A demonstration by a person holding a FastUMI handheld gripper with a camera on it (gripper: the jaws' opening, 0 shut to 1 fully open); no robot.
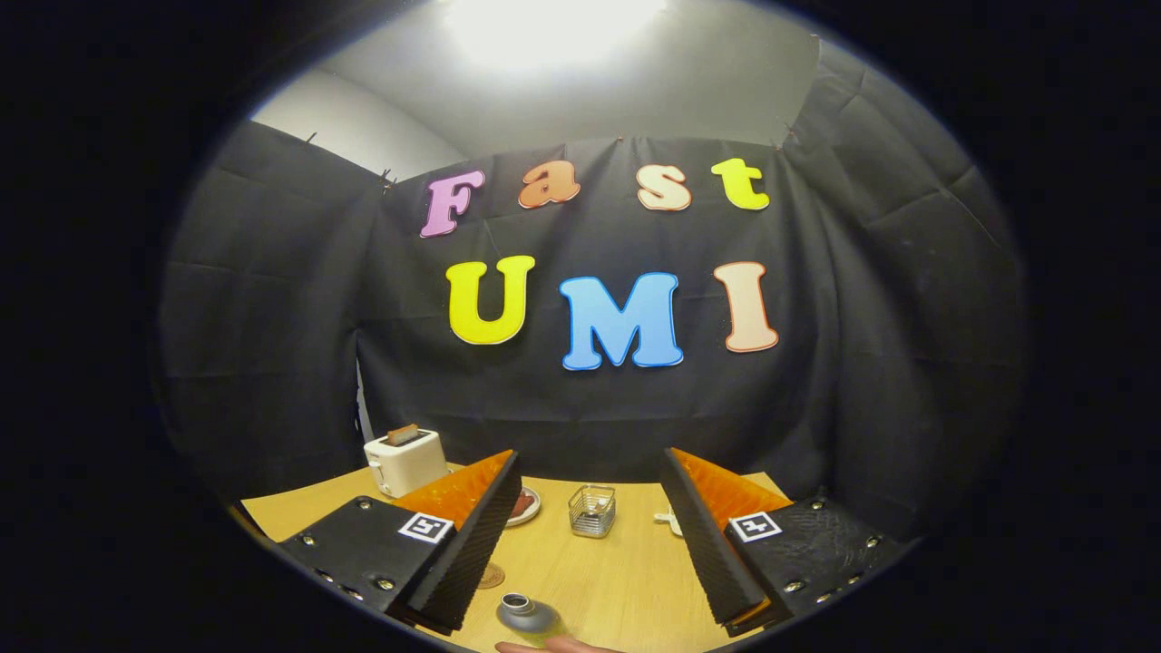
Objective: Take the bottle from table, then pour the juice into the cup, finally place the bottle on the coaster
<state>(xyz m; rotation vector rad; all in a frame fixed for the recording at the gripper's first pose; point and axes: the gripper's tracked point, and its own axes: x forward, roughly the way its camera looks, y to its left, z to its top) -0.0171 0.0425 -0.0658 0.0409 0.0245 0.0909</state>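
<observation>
- Closest up, the bottle (526,617) sits low on the table (617,580) between the jaws, open mouth showing, with a fingertip (553,646) just beside it.
- Toaster (405,461) stands far left at the back, something poking out of its slot.
- Small plate (524,505) peeks out behind the left finger; a round coaster (491,576) lies just beside that finger.
- Glass cup (591,511) stands mid-table, beyond the fingers.
- Gripper (580,580) jaws are spread wide, holding nothing.
</observation>
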